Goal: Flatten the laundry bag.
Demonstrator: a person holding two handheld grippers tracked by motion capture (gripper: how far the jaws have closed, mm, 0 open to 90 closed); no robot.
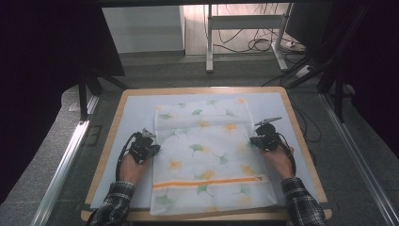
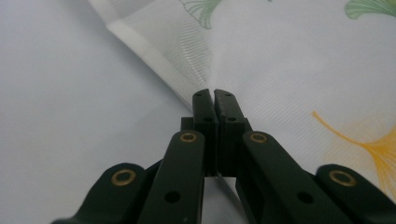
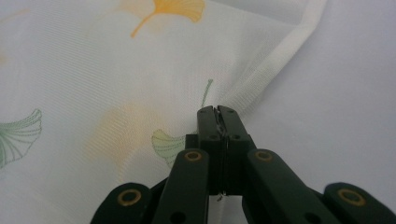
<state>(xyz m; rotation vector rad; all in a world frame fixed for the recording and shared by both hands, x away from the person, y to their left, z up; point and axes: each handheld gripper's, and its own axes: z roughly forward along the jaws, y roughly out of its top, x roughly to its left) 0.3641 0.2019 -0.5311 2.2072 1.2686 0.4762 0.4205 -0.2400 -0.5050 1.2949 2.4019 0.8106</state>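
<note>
High view, left tool (image 1: 149,147), right tool (image 1: 258,140) pinching opposite side edges of mesh bag (image 1: 207,155)

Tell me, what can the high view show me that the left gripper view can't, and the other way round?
The high view takes in the whole mesh bag with its orange zipper, the table, both hands, and the right gripper at the bag's opposite edge. The left gripper view shows, close up, the left gripper shut on the bag's white hem and the fine weave. Both show the leaf-printed bag lying on the pale surface with the left gripper at its edge.
</note>
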